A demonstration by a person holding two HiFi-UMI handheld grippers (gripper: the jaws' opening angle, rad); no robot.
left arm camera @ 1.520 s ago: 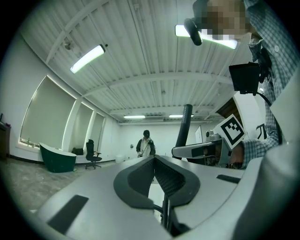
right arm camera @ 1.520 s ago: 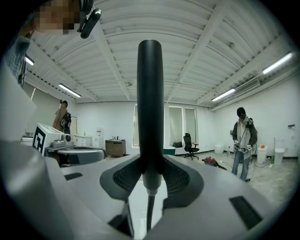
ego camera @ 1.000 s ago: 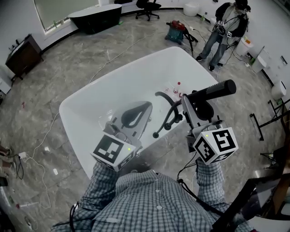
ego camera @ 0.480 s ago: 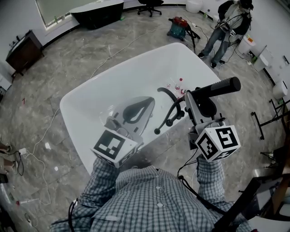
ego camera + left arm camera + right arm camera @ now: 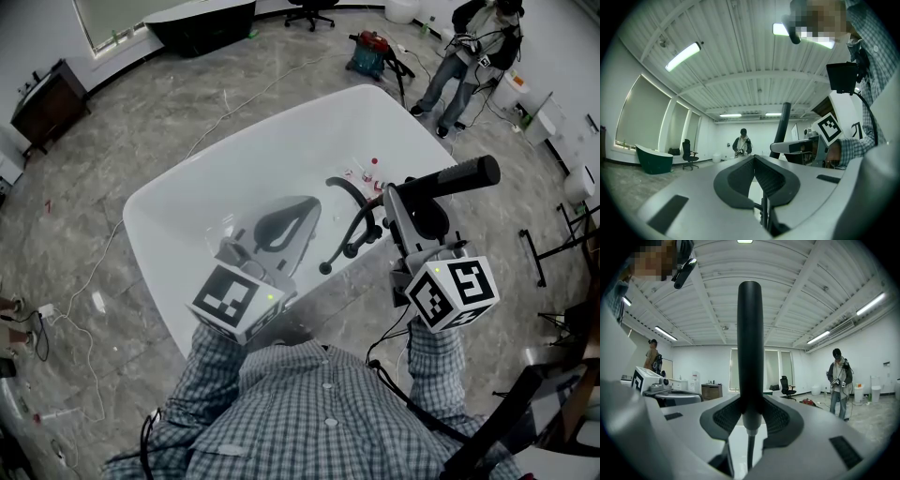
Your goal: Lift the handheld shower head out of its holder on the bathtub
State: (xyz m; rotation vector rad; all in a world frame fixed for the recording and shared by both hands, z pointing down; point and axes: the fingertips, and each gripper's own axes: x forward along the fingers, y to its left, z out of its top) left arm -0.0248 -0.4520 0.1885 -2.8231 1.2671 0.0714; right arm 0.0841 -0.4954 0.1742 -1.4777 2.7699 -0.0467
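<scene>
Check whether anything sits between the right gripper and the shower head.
Nothing does: the right gripper is clamped directly on the shower head, held above the bathtub. Only its own hose hangs below.

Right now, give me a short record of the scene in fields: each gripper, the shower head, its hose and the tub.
Left gripper: jaws together, nothing between them, held over the bathtub
Right gripper: shut on the shower head
Shower head: black, held up by the tub's right side
Hose: black, curves down into the tub
Bathtub: white, on a grey floor
Holder: cannot make it out
</scene>
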